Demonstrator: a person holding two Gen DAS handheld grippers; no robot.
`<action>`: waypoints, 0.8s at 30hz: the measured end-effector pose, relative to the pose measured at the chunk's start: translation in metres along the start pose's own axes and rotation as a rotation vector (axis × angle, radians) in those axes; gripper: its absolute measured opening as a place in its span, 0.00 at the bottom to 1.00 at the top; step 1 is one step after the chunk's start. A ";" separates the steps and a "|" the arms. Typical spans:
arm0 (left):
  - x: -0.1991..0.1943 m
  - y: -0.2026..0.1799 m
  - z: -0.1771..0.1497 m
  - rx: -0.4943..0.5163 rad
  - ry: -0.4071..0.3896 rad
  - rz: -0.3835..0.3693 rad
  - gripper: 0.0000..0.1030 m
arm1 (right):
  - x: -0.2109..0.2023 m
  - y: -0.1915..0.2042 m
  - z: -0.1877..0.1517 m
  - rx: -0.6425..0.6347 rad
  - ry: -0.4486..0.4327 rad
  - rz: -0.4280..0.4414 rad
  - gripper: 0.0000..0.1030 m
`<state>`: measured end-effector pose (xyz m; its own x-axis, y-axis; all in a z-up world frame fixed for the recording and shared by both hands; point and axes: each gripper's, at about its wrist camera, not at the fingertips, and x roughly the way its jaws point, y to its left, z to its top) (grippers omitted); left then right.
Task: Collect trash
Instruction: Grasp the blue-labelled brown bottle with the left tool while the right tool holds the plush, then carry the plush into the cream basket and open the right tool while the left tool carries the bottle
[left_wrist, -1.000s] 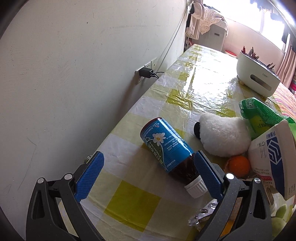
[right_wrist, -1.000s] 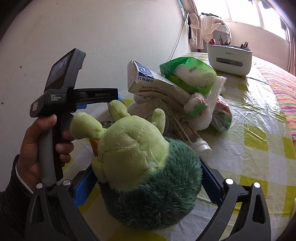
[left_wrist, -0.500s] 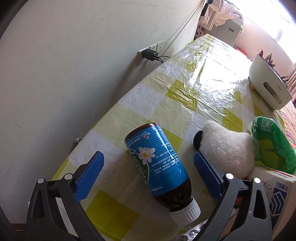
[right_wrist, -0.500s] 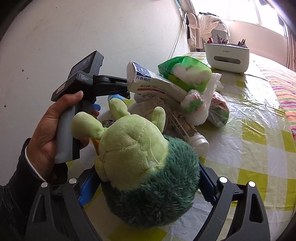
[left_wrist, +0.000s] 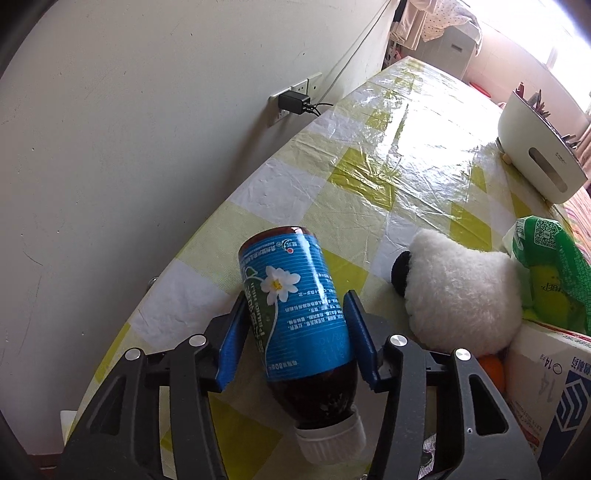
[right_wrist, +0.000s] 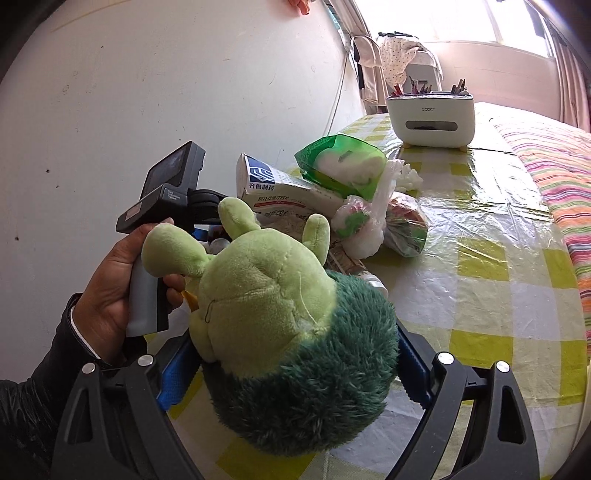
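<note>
A brown bottle (left_wrist: 284, 280) with a blue flower label and a white cap lies on the yellow-checked tablecloth (left_wrist: 388, 166), cap toward the camera. My left gripper (left_wrist: 295, 314) is closing around its labelled body, and both blue pads touch the label. In the right wrist view a green plush toy (right_wrist: 258, 295) with a dark green furry body fills my right gripper (right_wrist: 291, 369), whose pads press into its sides. Behind the toy, a hand (right_wrist: 118, 280) in a dark sleeve holds the left gripper's handle.
A white plush (left_wrist: 461, 291), a green packet (left_wrist: 546, 266), a medicine box (left_wrist: 554, 376) and knotted plastic bags (right_wrist: 369, 221) are piled right of the bottle. A white organiser (left_wrist: 535, 147) stands farther back. The wall with a plugged socket (left_wrist: 291, 101) borders the table's left edge.
The left gripper came down over the bottle and its jaws narrowed from wide apart onto the label. The right jaws narrowed slightly on the plush toy, and the left hand shifted behind it.
</note>
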<state>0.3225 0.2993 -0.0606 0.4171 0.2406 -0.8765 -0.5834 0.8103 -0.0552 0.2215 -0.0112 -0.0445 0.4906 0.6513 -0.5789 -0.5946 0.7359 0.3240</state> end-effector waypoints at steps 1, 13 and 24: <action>-0.001 0.000 -0.001 0.003 -0.002 -0.008 0.45 | -0.002 -0.001 0.000 0.005 -0.007 -0.003 0.85; -0.072 -0.007 -0.031 0.114 -0.245 -0.013 0.41 | -0.034 -0.016 0.008 0.023 -0.128 -0.103 0.85; -0.149 -0.027 -0.067 0.177 -0.450 -0.124 0.41 | -0.066 -0.032 0.003 0.063 -0.221 -0.204 0.85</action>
<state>0.2296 0.2055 0.0389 0.7580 0.3118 -0.5729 -0.3993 0.9163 -0.0296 0.2101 -0.0776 -0.0149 0.7267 0.5079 -0.4626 -0.4318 0.8614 0.2673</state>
